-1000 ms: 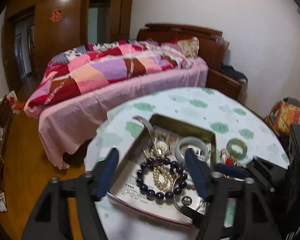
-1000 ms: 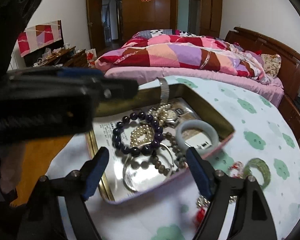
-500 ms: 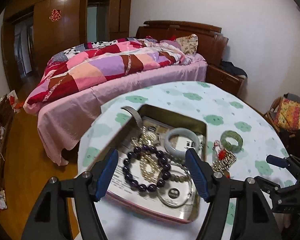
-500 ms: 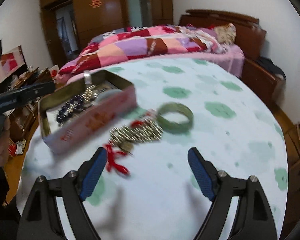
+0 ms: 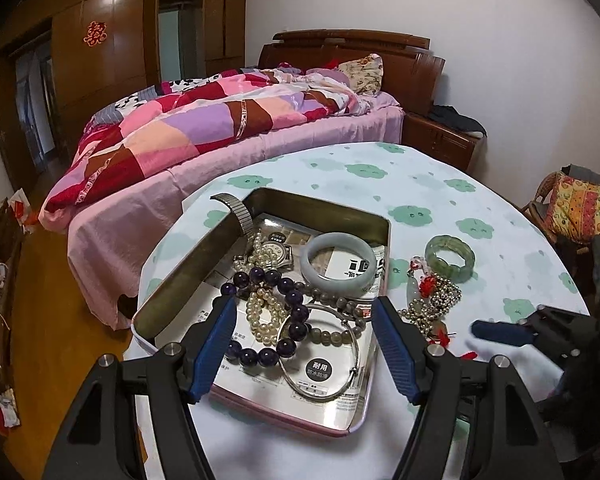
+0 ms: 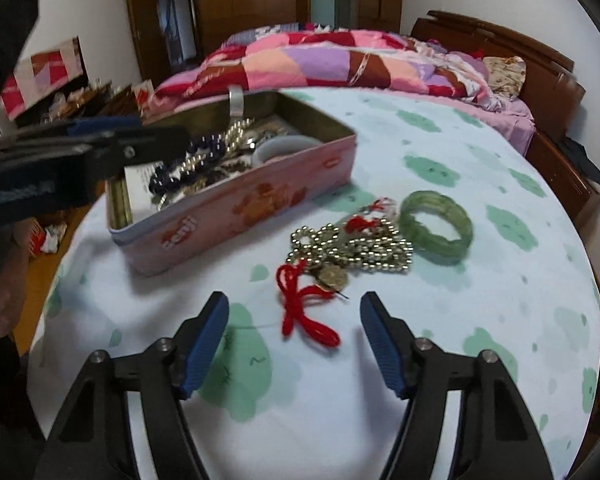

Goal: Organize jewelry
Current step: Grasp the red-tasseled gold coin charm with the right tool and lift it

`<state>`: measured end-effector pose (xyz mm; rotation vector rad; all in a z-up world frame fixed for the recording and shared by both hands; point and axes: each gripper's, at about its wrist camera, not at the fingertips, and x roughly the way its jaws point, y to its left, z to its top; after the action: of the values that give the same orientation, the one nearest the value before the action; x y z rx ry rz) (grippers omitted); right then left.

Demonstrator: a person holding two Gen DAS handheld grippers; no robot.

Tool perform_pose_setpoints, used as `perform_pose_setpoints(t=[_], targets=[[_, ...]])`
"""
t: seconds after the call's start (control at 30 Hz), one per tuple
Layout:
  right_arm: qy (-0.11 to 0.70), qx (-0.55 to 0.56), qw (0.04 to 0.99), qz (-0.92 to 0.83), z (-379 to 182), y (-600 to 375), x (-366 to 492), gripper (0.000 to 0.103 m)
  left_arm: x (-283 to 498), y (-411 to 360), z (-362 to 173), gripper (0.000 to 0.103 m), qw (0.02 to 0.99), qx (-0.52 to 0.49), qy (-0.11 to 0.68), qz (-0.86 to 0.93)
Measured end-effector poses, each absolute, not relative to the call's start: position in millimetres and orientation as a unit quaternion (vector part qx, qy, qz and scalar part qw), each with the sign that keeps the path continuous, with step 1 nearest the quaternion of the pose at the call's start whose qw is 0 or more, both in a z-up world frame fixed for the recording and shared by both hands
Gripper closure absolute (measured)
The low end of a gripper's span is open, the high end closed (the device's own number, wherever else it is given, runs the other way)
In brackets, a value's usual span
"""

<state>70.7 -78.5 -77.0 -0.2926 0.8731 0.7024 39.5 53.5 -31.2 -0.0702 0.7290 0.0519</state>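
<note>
An open pink tin (image 5: 180, 280) (image 6: 236, 208) stands on the round table and holds a purple bead bracelet (image 5: 288, 296), pearls (image 5: 264, 312), a watch (image 5: 276, 252), a pale jade bangle (image 5: 336, 260) and a silver bangle (image 5: 320, 360). My left gripper (image 5: 302, 344) is open and empty, just above the tin's near end. Right of the tin lie a green bangle (image 6: 436, 222) (image 5: 450, 258) and a gold bead chain with a red cord (image 6: 340, 252) (image 5: 428, 304). My right gripper (image 6: 294, 336) is open and empty, just short of the red cord.
The table (image 6: 460, 360) has a white cloth with green cloud prints. A bed with a patchwork quilt (image 5: 220, 120) stands behind it. A wooden nightstand (image 5: 440, 136) is at the back right and a chair with a bright cushion (image 5: 580, 208) at the right.
My right gripper has swung from over the tin to the loose chain and green bangle on the cloth. My left gripper has pulled back slightly from the tin.
</note>
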Motion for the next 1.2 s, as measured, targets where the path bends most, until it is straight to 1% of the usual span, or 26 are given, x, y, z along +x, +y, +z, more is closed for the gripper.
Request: perform_pose_setpoints(t=[0.03, 0.1, 0.13, 0.17, 0.2, 0.23, 0.27, 0.57, 0.77, 0.83, 0.9, 0.97, 1.17, 1.2], targets=[[0.417, -0.142, 0.835, 0.33, -79, -76, 72, 0.042, 40, 55, -31, 0.033, 0.933, -0.036, 0.357, 0.027], [0.425, -0.144, 0.832, 0.327, -83, -74, 76, 0.046, 40, 55, -32, 0.033, 0.933, -0.04, 0.356, 0.027], [0.432, -0.144, 0.829, 0.324, -85, -72, 78, 0.055, 40, 55, -32, 0.033, 0.933, -0.041, 0.356, 0.026], [0.438, -0.143, 0.827, 0.322, -87, -72, 80, 0.06, 40, 54, -32, 0.033, 0.933, -0.041, 0.356, 0.025], [0.438, -0.14, 0.829, 0.317, -87, -75, 81, 0.074, 40, 53, -32, 0.033, 0.933, -0.041, 0.356, 0.023], [0.44, -0.136, 0.829, 0.317, -86, -77, 79, 0.095, 39, 52, -31, 0.033, 0.934, -0.041, 0.355, 0.022], [0.443, -0.131, 0.828, 0.319, -86, -80, 79, 0.094, 39, 51, -31, 0.033, 0.934, -0.04, 0.355, 0.02], [0.439, -0.098, 0.852, 0.267, -80, -132, 75, 0.095, 38, 28, -33, 0.033, 0.934, -0.024, 0.357, -0.007], [0.437, -0.08, 0.872, 0.209, -81, -170, 91, 0.095, 40, -5, -35, 0.034, 0.933, 0.009, 0.358, -0.045], [0.436, -0.075, 0.876, 0.194, -81, -182, 96, 0.095, 44, -19, -36, 0.05, 0.931, 0.019, 0.359, -0.061], [0.442, -0.051, 0.876, 0.189, -84, -194, 101, 0.095, 50, -32, -39, 0.056, 0.927, 0.025, 0.366, -0.078], [0.441, -0.039, 0.876, 0.192, -82, -197, 103, 0.095, 56, -41, -43, 0.06, 0.924, 0.027, 0.371, -0.089], [0.426, -0.053, 0.882, 0.194, -79, -192, 95, 0.095, 74, -63, -67, 0.062, 0.909, 0.034, 0.404, -0.098], [0.426, -0.052, 0.882, 0.195, -79, -192, 96, 0.095, 78, -65, -71, 0.065, 0.906, 0.036, 0.409, -0.097]])
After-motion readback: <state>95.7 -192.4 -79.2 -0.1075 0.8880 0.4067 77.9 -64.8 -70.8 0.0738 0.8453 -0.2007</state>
